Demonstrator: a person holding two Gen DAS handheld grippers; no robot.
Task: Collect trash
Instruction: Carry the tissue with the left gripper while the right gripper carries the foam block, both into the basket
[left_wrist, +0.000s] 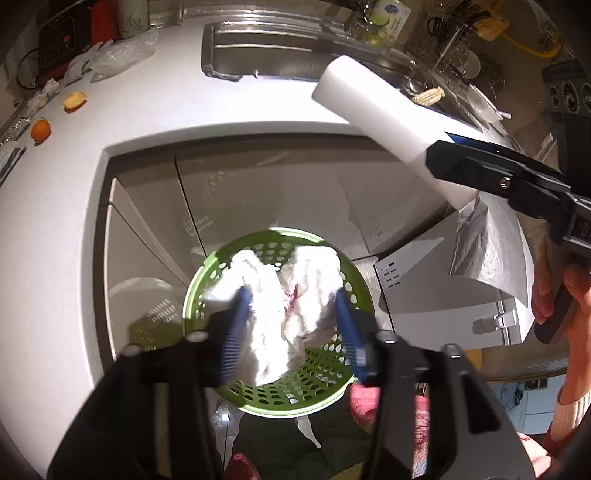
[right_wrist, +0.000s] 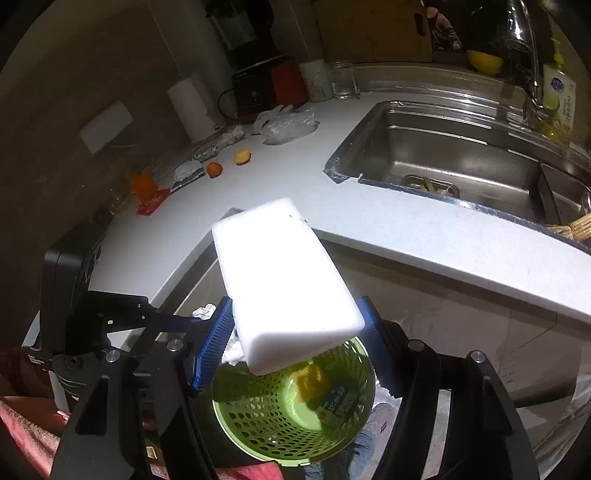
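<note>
Left wrist view: my left gripper (left_wrist: 291, 321) holds tissue (left_wrist: 273, 314) over the basket (left_wrist: 273, 398); my right gripper (right_wrist: 295, 343) grips a white block (right_wrist: 284, 280) above it. Next I should open both.

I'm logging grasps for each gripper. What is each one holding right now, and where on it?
The left gripper clamps crumpled white tissue across its middle. The right gripper pinches the white foam block by its near end.

A home kitchen: a stainless steel sink (right_wrist: 454, 155) set in a white countertop (right_wrist: 280, 177), dish soap bottle (right_wrist: 559, 96) far right, probably a kettle (right_wrist: 192, 110) far left.
</note>
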